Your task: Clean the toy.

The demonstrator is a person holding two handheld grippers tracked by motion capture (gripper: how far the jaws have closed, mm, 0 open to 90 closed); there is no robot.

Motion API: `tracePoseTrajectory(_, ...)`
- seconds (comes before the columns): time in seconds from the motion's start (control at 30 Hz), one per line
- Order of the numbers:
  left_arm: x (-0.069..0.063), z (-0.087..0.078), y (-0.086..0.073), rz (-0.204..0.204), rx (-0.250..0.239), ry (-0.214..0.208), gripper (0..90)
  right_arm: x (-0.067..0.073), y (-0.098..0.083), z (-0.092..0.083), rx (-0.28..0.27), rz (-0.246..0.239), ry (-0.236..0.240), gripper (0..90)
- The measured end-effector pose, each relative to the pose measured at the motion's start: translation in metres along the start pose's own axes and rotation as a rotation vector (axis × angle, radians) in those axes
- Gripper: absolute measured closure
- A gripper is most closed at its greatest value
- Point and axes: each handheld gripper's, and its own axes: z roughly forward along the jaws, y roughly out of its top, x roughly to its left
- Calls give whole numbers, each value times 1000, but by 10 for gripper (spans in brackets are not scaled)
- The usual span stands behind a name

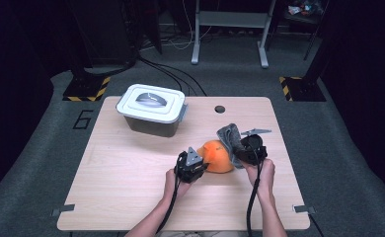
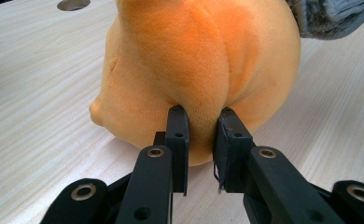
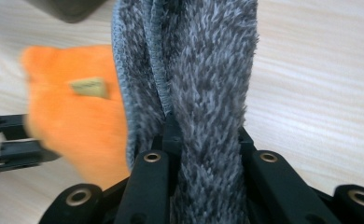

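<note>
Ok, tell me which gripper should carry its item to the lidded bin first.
Left, probably. The left gripper pinches the orange plush and sits nearer the bin. The right gripper, clamped on the grey cloth, is farther. The lid looks shut.

High view: fixed above the person's side, looking forward and down over the whole table (image 1: 131, 168), floor beyond. Left gripper view: rides low over the tabletop, very close to the orange plush toy (image 2: 203, 60). Right gripper view: also very close, looking along its jaws at the grey cloth (image 3: 203, 84). Both gripper views share toy and cloth with the high view.
</note>
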Motion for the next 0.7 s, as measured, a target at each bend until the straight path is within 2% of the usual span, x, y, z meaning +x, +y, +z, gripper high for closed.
tracePoseTrajectory(0.2, 0, 0, -1, 5, 1, -2, 769, -23, -12, 17, 37, 71, -15, 754)
tracePoseTrajectory(0.33, 0, 0, -1, 15, 3, 3, 766, -32, -19, 33, 81, 117, -15, 753)
tracePoseTrajectory(0.43, 0, 0, 0, 12, 4, 1, 768, -37, -24, 42, 118, 133, -7, 752)
tracePoseTrajectory(0.5, 0, 0, 0, 17, 3, 8, 768, -40, -27, 45, 122, 144, 1, 752)
tracePoseTrajectory(0.6, 1, -1, 0, 12, 6, 2, 768, -42, -32, 40, 109, 145, 10, 751)
tracePoseTrajectory(0.63, 1, -1, 0, 12, 7, 1, 768, -40, -32, 36, 100, 159, 6, 751)
tracePoseTrajectory(0.7, 2, -1, -1, 5, 5, -1, 768, -38, -31, 25, 59, 138, -2, 751)
